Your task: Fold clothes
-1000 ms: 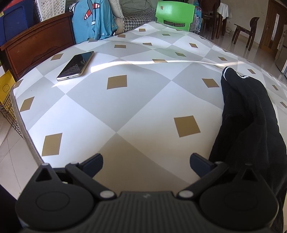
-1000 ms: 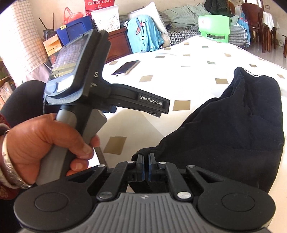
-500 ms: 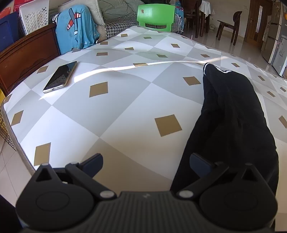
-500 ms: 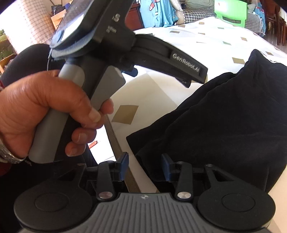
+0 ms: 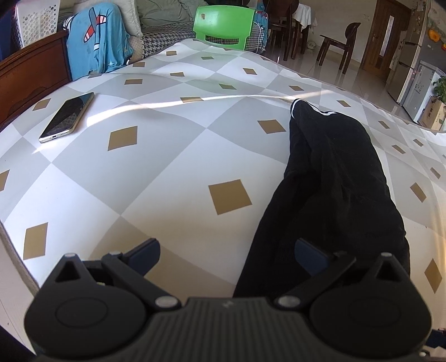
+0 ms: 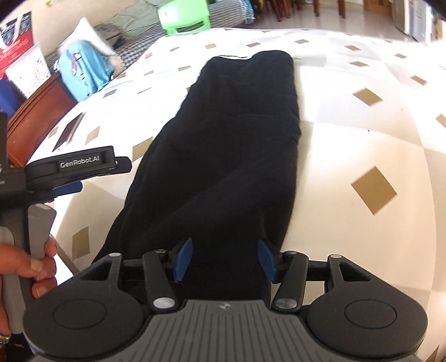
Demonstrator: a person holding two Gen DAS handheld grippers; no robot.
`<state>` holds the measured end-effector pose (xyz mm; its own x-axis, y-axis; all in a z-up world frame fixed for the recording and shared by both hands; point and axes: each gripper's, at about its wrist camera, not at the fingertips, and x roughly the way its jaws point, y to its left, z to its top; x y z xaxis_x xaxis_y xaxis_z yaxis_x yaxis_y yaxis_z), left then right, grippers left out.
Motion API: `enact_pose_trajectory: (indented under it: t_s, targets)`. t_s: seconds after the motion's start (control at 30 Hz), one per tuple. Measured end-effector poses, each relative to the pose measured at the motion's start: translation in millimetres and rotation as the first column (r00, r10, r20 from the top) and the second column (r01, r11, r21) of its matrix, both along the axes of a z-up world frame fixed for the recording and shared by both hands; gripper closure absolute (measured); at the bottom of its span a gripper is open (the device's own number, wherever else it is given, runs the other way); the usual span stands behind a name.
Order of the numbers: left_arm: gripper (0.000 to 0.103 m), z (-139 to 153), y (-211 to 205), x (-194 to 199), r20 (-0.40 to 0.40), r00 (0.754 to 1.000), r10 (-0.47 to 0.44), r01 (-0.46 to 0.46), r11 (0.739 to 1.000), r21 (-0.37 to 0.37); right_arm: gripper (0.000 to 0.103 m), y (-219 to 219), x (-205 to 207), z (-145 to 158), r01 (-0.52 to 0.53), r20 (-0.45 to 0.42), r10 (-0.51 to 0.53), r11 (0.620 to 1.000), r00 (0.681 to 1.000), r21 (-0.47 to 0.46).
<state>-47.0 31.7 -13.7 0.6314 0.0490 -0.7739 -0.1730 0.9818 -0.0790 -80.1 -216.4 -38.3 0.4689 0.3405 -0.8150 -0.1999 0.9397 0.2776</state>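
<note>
A black garment [image 5: 334, 181] lies stretched out lengthwise on the table, with thin white trim at its far end. The same garment [image 6: 231, 139] fills the middle of the right wrist view. My left gripper [image 5: 227, 250] is open just above the cloth near the table's front edge, its right finger over the garment's left border. My right gripper [image 6: 225, 247] hovers over the garment's near end. Its jaws are opening, and the fabric lies below and between them without the pads pressing on it. A hand [image 6: 28, 264] holds the left gripper [image 6: 100, 176] at the left.
The table wears a cloth [image 5: 167, 172] with grey, white and tan diamonds. A phone [image 5: 67, 117] lies at the far left. Behind stand a green chair [image 5: 223, 25], a blue garment [image 5: 97, 41] draped over wooden furniture [image 5: 30, 75], and dining chairs at the back right.
My right gripper's jaws went from shut to apart, and it swung right and rolled until it sits over the garment's near end. The left gripper turned slightly toward the garment.
</note>
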Motion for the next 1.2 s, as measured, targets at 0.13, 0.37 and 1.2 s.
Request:
enact_pose_trajectory:
  t_s: [0.13,0.37,1.2]
  targets:
    - [0.0,-0.3,-15.7,6.1,0.039,0.995,-0.088,0.086,0.996,0.031,0.051,-1.4,-3.0,-3.7,0.005,0.003,-0.005,0.999,1.0,-0.037]
    - [0.0,-6.0,-31.3,23.9,0.062,0.984,-0.166,0.163,0.985,0.05,0.047,5.2,-10.5,-11.7,-0.046,0.044,0.052,0.991,0.998,-0.128]
    - [0.0,-39.9,-21.9,60.7,-0.043,0.998,0.036,-0.031,0.991,0.127,0.022,34.1,-16.9,-23.5,-0.214,0.098,0.254,0.928,0.962,-0.306]
